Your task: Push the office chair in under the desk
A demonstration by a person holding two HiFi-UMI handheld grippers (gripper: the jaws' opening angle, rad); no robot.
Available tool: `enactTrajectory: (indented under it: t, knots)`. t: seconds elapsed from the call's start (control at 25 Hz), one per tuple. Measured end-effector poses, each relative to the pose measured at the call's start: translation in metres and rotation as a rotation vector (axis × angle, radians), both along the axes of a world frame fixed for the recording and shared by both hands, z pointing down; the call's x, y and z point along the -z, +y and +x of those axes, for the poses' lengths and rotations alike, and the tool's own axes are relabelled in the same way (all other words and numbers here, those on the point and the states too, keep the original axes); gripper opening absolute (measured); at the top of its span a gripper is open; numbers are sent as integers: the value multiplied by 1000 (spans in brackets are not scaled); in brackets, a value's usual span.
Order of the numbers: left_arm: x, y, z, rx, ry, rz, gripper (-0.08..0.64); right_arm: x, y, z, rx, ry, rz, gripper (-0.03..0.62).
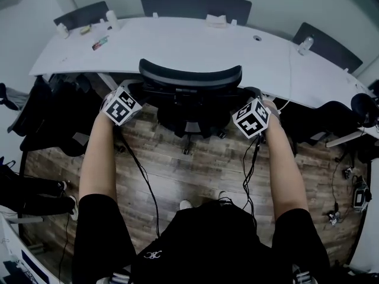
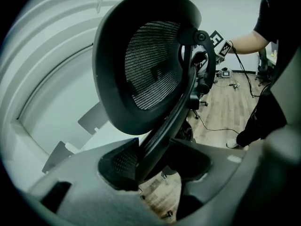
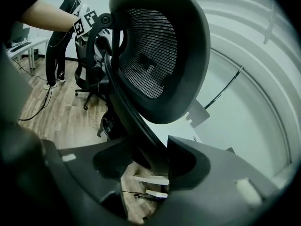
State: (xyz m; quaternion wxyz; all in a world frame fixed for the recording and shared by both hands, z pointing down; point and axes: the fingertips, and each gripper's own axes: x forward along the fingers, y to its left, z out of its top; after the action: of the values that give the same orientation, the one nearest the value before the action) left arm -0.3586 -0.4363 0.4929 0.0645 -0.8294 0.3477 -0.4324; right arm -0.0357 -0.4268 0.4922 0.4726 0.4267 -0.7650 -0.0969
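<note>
Left gripper (image 2: 153, 161) and right gripper (image 3: 150, 161) clamp office chair (image 1: 190, 78) facing the desk (image 1: 177, 40).

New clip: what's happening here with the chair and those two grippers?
A person stands behind a black office chair, holding a gripper in each hand. The left gripper and the right gripper each have their jaws closed on the chair's back frame, one from either side. The chair faces the curved white desk, with its back close to the near edge, so it looks mostly pushed in. How far the seat sits under the desk cannot be seen.
</note>
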Motion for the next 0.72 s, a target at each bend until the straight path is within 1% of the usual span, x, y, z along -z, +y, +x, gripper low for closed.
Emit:
enactTrajectory:
  t: [0.16, 0.36, 0.72]
  knots:
    - [-1, -23, 7, 0, -8, -9, 193, 0, -17, 8, -33, 5, -4, 232]
    - [-1, -51, 19, 2, 2, 6, 195, 0, -40, 19, -51, 17, 1, 232]
    - [1, -89, 45, -2, -29, -40, 195, 0, -75, 45, -81, 35, -17, 235]
